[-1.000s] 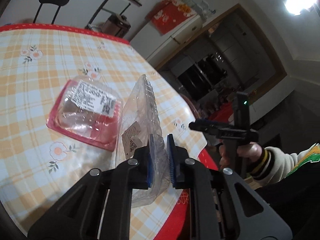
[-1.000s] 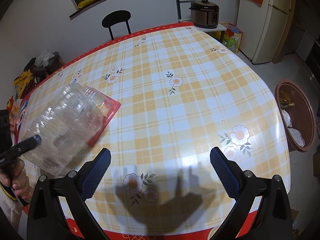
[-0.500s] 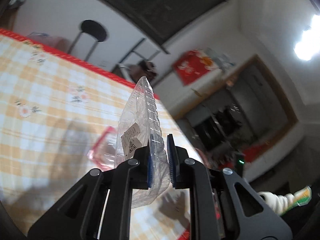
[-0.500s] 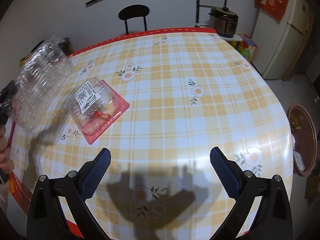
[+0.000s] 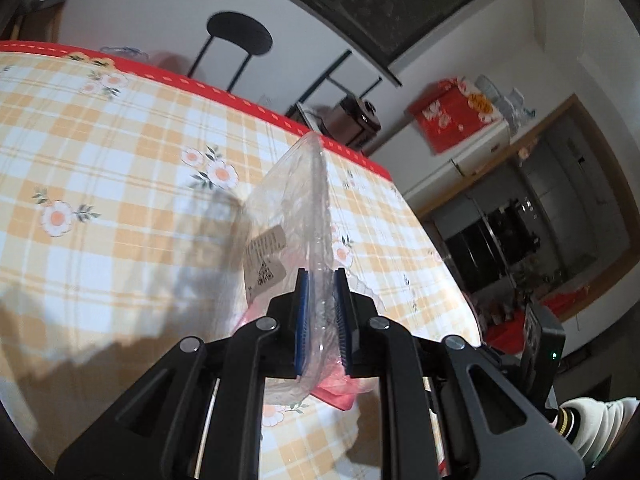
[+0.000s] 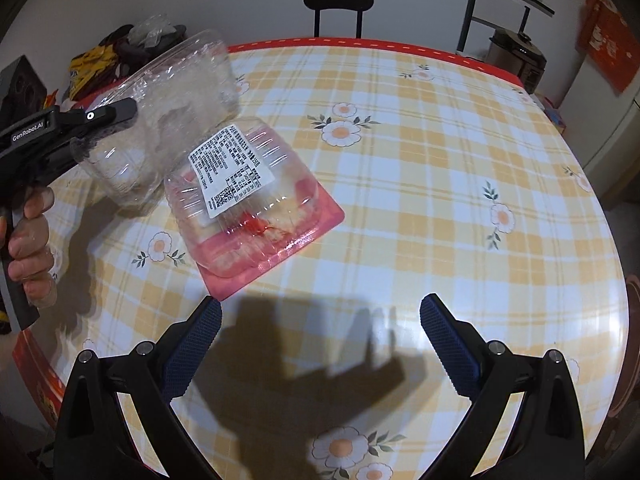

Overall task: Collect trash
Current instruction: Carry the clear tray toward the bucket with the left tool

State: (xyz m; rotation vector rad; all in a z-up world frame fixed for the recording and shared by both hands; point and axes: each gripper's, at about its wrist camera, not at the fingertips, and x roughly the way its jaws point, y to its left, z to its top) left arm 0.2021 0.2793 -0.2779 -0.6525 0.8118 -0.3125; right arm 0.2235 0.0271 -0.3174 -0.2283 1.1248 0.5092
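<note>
**a:** left wrist view first: the left gripper [image 5: 320,316] is clamped tight on the clear plastic clamshell [image 5: 298,216], both blue pads pressed into its crumpled lower edge. the shell stands on edge and runs up toward 12 o'clock from the jaws, with a small tan sticker [image 5: 266,258] on its side at about 10 o'clock from the pads. it's held up off the checked tablecloth [image 5: 120,168], not resting on it.

**b:** and the other piece of trash?

**a:** the red tray with the clear lid [image 6: 256,208] sits flat on the tablecloth [image 6: 440,184], a white printed label [image 6: 230,172] on top of the lid. in the right wrist view it's at roughly 11 o'clock from the right gripper [image 6: 320,344], near it but not touching.

**b:** so the right one's got nothing?

**a:** yep, jaws spread wide, only bare cloth and its own shadow between the blue pads [image 6: 450,346]. from that view you also see the left gripper [image 6: 100,118] at 10 o'clock, a hand [image 6: 30,240] wrapped round its handle, holding the clamshell [image 6: 168,112] in the air. the clamshell's lower corner overlaps the tray's top-left corner in the picture; can't tell if they actually touch.

**b:** anything else around?

**a:** a black chair [image 6: 338,6] at 12 o'clock past the far table edge, and a cooker [image 6: 518,60] at about 2 o'clock.
</note>
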